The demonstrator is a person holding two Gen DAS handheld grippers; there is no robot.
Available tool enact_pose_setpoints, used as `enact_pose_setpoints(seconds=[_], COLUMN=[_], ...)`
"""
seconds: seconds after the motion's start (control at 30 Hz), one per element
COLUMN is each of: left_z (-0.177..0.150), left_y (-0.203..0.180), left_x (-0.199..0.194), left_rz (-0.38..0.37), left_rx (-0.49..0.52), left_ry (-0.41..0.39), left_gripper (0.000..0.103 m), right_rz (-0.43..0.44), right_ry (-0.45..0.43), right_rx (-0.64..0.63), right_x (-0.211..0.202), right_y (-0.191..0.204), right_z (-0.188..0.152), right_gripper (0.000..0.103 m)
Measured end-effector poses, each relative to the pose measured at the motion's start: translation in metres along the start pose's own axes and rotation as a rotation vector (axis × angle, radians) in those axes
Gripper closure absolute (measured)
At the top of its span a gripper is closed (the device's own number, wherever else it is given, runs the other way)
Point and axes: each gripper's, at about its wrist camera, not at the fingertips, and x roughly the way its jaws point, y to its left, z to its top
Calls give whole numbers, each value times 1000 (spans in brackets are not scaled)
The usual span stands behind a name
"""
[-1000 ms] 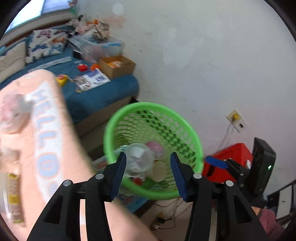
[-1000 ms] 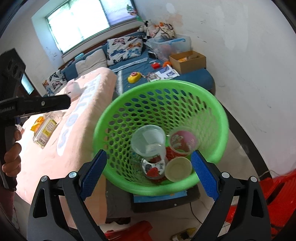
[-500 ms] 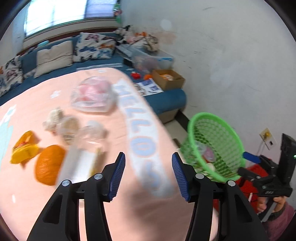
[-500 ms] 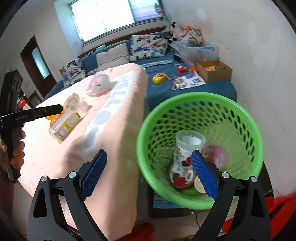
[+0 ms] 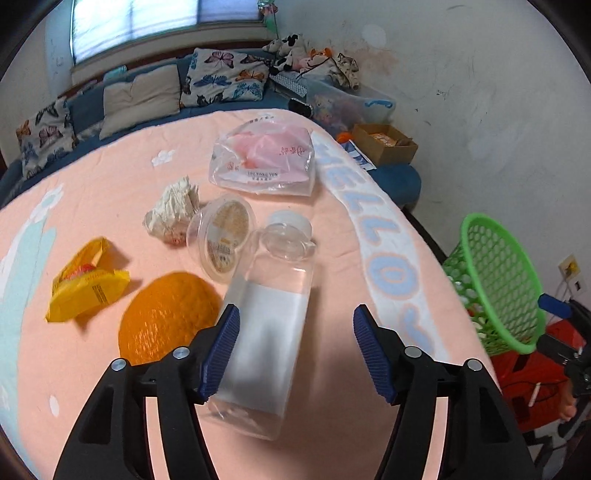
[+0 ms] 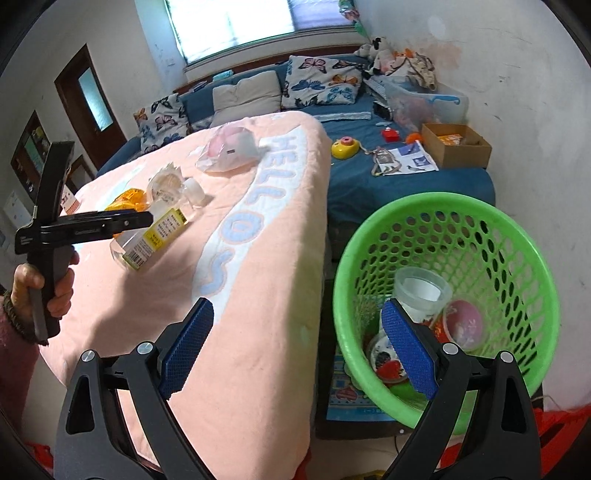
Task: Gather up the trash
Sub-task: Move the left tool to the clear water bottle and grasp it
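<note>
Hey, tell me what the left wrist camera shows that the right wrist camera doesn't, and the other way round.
Only the left wrist view shows the left gripper open around the clear plastic bottle, plus the whole orange mesh. Only the right wrist view looks into the green basket, showing the cups already inside, and the open right gripper. Both show the pink blanket, the bottle and the basket.

Daylight from the window (image 6: 236,22); fisheye edges bend darkly, near bottle (image 5: 262,347) blurred.
</note>
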Motion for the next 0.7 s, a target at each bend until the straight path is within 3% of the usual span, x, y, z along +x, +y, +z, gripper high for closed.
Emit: enact_pose_setpoints(seconds=[0.53, 0.7], left_z=[13, 11], left_y=[4, 5], left_x=[26, 36], left_rz=[31, 28], left_rx=[86, 94], left_ry=[62, 92], left_gripper=[34, 42], right_rz=[9, 13], right_ry=[35, 47], right_rx=[-26, -32], right_x=[24, 29], right_y=[12, 15], right_z=[11, 12], right_gripper=[11, 11])
